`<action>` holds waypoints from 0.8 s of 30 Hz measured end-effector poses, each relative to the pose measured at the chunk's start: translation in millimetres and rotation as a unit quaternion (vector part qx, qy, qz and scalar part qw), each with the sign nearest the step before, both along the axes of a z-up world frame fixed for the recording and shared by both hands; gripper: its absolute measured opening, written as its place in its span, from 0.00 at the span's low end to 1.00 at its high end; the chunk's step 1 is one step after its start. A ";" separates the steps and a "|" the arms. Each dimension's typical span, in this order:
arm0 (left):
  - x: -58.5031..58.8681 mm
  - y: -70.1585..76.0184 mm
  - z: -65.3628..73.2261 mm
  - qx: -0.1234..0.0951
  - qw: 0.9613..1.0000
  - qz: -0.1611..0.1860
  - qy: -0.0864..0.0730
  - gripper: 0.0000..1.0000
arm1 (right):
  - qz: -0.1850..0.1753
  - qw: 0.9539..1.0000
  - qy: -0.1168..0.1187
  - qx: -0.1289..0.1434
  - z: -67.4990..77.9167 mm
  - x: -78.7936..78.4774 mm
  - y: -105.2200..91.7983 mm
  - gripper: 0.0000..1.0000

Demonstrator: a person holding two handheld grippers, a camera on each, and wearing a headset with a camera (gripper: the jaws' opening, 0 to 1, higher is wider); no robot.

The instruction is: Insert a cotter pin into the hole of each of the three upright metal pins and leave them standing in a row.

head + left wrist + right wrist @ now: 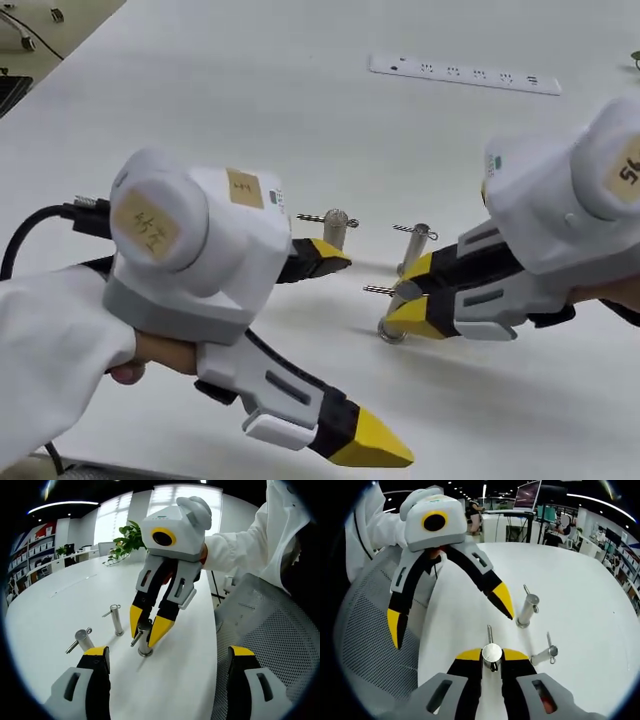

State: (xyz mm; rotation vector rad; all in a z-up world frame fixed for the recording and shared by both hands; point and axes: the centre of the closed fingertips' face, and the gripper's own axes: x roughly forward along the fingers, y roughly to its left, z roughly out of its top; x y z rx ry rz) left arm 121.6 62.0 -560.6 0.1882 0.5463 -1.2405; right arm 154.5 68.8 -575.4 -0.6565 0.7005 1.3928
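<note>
Steel pin (492,653), cotter (489,632) through it, stands clamped in the right gripper (148,628) near two others (528,607); left gripper (450,616) gapes empty. Best to open those jaws slowly and lift straight, lest it topple.

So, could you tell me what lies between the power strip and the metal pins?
Nothing: the head view shows bare white table between the power strip and the metal pins.

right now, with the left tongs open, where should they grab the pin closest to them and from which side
Take the closest pin by its bare shaft, below the cotter pin crossing its top. Bring the left tongs in low and level, along the cotter's line, so the jaws close on the two sides it leaves free. It stands upright on a small base, so close gently.
</note>
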 end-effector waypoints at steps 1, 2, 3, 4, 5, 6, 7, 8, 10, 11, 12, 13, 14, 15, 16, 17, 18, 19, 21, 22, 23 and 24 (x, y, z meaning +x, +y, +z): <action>-0.3 0.5 -0.2 0.000 1.000 0.000 0.001 0.97 | -0.001 1.000 -0.001 0.000 0.0 0.0 -0.1 0.08; -0.5 1.0 -0.5 0.001 1.000 0.000 0.002 0.97 | 0.000 1.000 -0.001 0.001 0.1 -0.1 -0.5 0.08; -0.6 1.4 -0.8 0.003 1.000 0.000 0.001 0.97 | -0.001 1.000 -0.002 0.001 0.2 -0.2 -1.3 0.08; -0.9 1.8 -1.0 0.004 1.000 0.000 0.001 0.97 | -0.002 1.000 -0.001 0.002 1.3 -0.3 -3.2 0.08; -1.1 2.0 -1.1 0.005 1.000 0.000 0.002 0.97 | -0.002 1.000 -0.002 0.004 2.4 -0.2 -4.9 0.08; -1.4 2.3 -1.1 0.005 1.000 0.000 0.003 0.97 | -0.003 1.000 -0.002 0.008 4.8 0.5 -7.6 0.08; -1.5 2.5 -1.3 0.005 1.000 0.001 0.004 0.97 | -0.004 1.000 -0.002 0.010 6.5 1.3 -9.9 0.08; -1.7 2.8 -1.6 0.005 1.000 0.002 0.005 0.97 | -0.007 1.000 -0.003 0.014 9.6 2.9 -13.8 0.08; -1.6 3.6 -3.7 0.007 1.000 0.005 0.010 0.97 | -0.012 1.000 -0.003 0.017 11.4 7.7 -21.8 0.08; -1.7 3.8 -4.5 0.008 1.000 0.005 0.012 0.97 | -0.014 1.000 -0.003 0.017 12.5 8.9 -24.8 0.08; -1.8 3.9 -4.8 0.009 1.000 0.005 0.011 0.97 | -0.017 1.000 -0.005 0.016 13.8 11.4 -30.7 0.08; -1.7 4.0 -5.1 0.009 1.000 0.005 0.010 0.97 | -0.021 1.000 -0.007 0.014 14.6 14.0 -36.8 0.08; -1.8 3.8 -5.0 0.009 1.000 0.005 0.011 0.97 | -0.022 1.000 -0.007 0.011 14.4 15.6 -41.4 0.08; -2.0 3.5 -4.8 0.009 1.000 0.005 0.012 0.97 | -0.023 1.000 -0.007 0.006 13.8 17.2 -46.0 0.08; -1.9 3.1 -4.6 0.008 1.000 0.005 0.012 0.97 | -0.025 1.000 -0.010 -0.003 12.3 19.7 -53.4 0.08; -1.9 2.9 -4.5 0.009 1.000 0.005 0.011 0.97 | -0.027 1.000 -0.014 -0.009 11.3 22.0 -57.8 0.08; -2.2 2.6 -4.4 0.009 1.000 0.005 0.011 0.97 | -0.030 0.999 -0.017 -0.015 10.3 25.2 -64.1 0.08; -2.4 2.4 -4.4 0.009 1.000 0.004 0.012 0.97 | -0.032 0.999 -0.017 -0.017 10.0 26.9 -67.5 0.08; -2.7 2.3 -4.9 0.011 1.000 0.004 0.012 0.97 | -0.038 0.999 -0.019 -0.017 10.6 32.0 -75.3 0.08; -2.7 2.6 -6.1 0.014 1.000 0.004 0.011 0.97 | -0.040 0.999 -0.019 -0.016 11.2 34.0 -77.9 0.08; -3.2 3.6 -8.8 0.021 1.000 0.002 0.010 0.97 | -0.043 0.999 -0.018 -0.016 12.2 36.5 -80.7 0.08; -3.8 3.8 -9.9 0.022 1.000 0.001 0.012 0.97 | -0.043 0.999 -0.018 -0.017 12.8 37.5 -82.3 0.08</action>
